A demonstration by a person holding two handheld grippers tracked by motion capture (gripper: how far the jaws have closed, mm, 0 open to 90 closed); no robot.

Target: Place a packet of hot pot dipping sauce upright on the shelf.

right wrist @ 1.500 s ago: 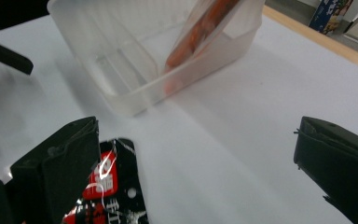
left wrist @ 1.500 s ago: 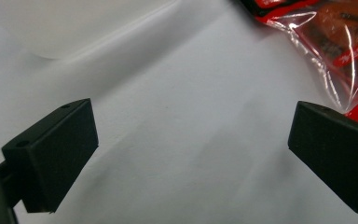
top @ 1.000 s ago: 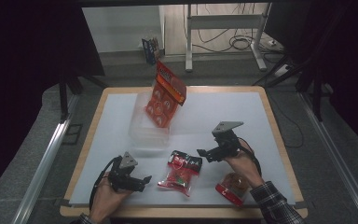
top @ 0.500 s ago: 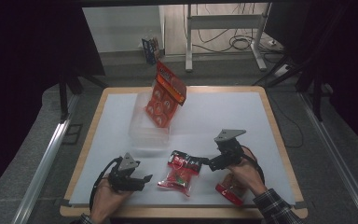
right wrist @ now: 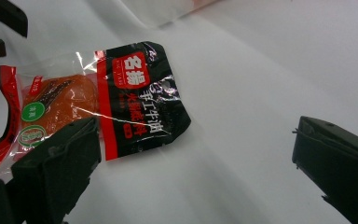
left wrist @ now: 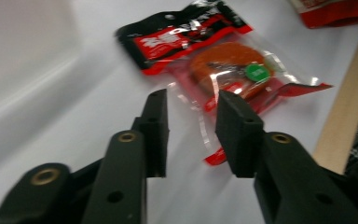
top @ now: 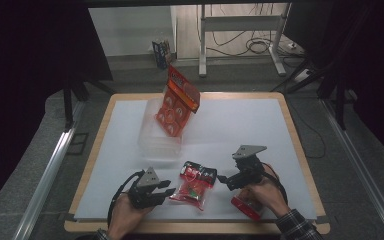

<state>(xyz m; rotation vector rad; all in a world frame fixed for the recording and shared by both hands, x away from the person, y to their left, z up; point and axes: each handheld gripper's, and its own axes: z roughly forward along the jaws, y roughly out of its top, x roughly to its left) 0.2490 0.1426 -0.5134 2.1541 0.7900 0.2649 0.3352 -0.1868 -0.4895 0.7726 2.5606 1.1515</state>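
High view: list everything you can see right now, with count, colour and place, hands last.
Table: one, white top with wood rim, centre.
Clear bin: one, transparent, left of centre.
Orange pack: one, orange, propped upright in the clear bin.
Snack pouch: one, red, black and clear, flat near the front edge between the grippers.
Red pack: one, red, front right, under the right hand.
Left gripper: one, black, jaws open beside the snack pouch.
Right gripper: one, black, jaws open wide.
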